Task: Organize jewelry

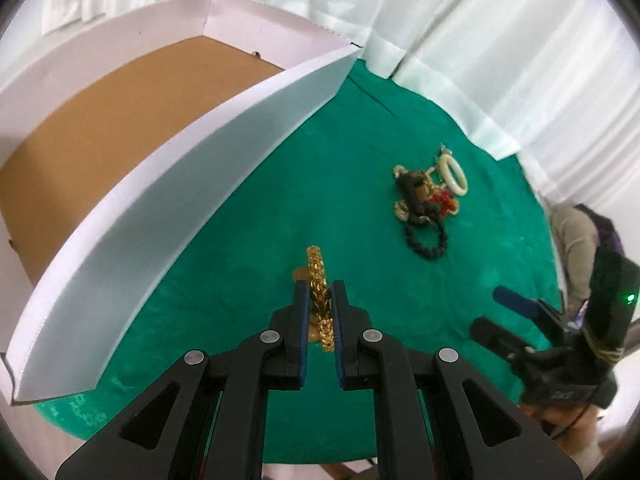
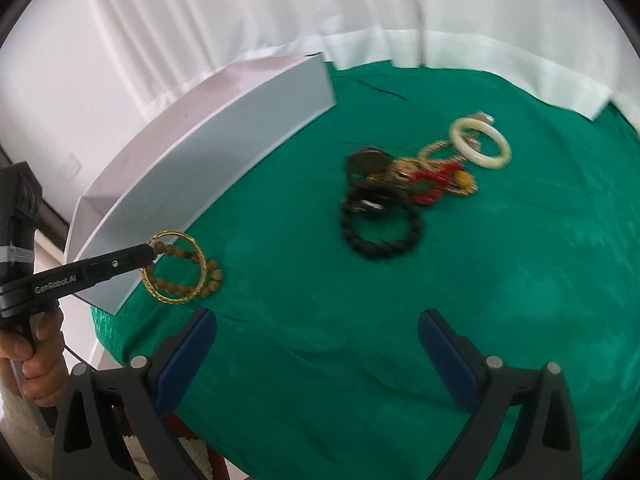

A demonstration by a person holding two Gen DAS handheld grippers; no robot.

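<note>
My left gripper [image 1: 320, 294] is shut on a gold bangle [image 1: 318, 280], held edge-on above the green cloth. In the right wrist view the bangle [image 2: 200, 256] hangs from the left gripper [image 2: 150, 254] together with a brown bead bracelet [image 2: 212, 276], beside the white box [image 2: 200, 172]. A pile of jewelry lies mid-cloth: a black bead bracelet [image 2: 380, 236], red beads [image 2: 434, 178], a cream bangle [image 2: 480, 142] and gold pieces. My right gripper [image 2: 316, 344] is open and empty, near the cloth's front edge. It also shows in the left wrist view [image 1: 504, 312].
The white box [image 1: 168, 184] has a brown cardboard floor [image 1: 104, 128] and stands at the left of the green cloth [image 1: 320, 168]. White curtains hang behind the table. The pile [image 1: 424, 196] lies right of the box.
</note>
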